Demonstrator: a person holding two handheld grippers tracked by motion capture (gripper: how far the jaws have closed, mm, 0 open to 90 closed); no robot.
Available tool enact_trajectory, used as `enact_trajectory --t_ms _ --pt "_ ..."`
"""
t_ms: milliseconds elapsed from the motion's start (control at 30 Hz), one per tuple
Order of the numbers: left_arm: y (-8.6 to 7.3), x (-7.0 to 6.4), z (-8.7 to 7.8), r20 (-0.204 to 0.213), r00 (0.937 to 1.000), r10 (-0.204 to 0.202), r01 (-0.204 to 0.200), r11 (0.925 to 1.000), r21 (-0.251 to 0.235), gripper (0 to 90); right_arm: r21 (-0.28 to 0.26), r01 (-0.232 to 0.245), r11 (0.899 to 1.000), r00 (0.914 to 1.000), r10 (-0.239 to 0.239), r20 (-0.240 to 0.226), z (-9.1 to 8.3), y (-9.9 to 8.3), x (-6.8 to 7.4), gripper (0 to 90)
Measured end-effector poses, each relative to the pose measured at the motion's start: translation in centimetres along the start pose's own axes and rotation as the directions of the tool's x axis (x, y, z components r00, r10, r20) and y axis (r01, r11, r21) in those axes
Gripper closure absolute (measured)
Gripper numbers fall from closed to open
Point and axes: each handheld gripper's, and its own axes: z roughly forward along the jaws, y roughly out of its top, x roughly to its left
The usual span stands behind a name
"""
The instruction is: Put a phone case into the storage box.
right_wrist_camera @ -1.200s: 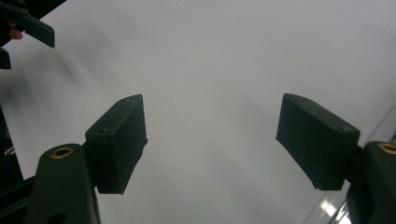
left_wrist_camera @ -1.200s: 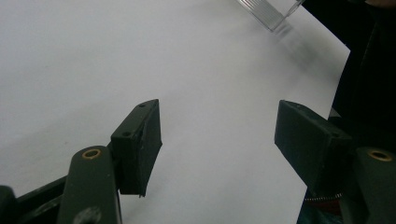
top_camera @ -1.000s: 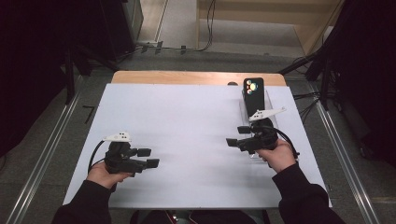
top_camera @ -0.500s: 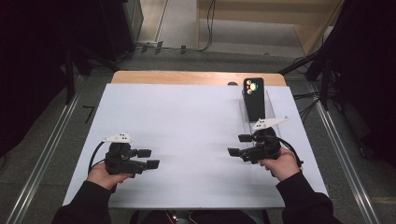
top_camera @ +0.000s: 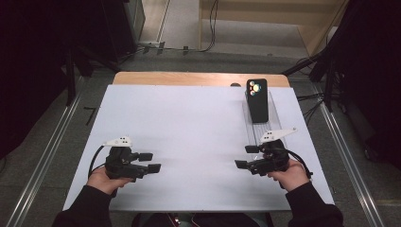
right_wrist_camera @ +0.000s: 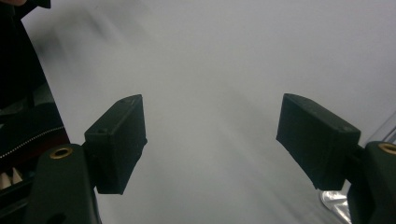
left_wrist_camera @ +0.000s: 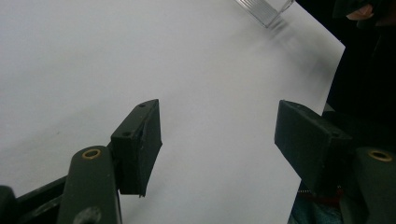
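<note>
The black phone (top_camera: 258, 100) lies face down at the table's far right edge, propped on a clear stand (top_camera: 260, 126), its long axis running 12 to 6 and the camera cluster at the far end. From my right gripper (top_camera: 247, 157) it sits at about 12 o'clock, near — much closer than to my left gripper (top_camera: 149, 161), which is well apart at the white table's (top_camera: 189, 127) near left. Glossy dark back, coloured lens rings. Both grippers stand wide open and empty — jaws pointing inward, toward each other.
</note>
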Motion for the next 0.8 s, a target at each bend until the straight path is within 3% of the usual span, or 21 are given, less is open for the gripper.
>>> enact_trajectory --t_ms 367,800 --pt "-0.4 -0.2 -0.4 0.0 1.0 0.005 -0.005 1.0 -0.006 32.1 0.029 0.031 0.999 0.9994 -0.031 -0.015 -0.2 -1.6 0.5 22.1" --pt "-0.8 -0.5 -0.7 0.004 0.9999 0.014 -0.014 0.9999 -0.003 32.2 0.024 0.02 1.0 0.9998 -0.019 -0.005 -1.3 -3.0 -0.2 22.0"
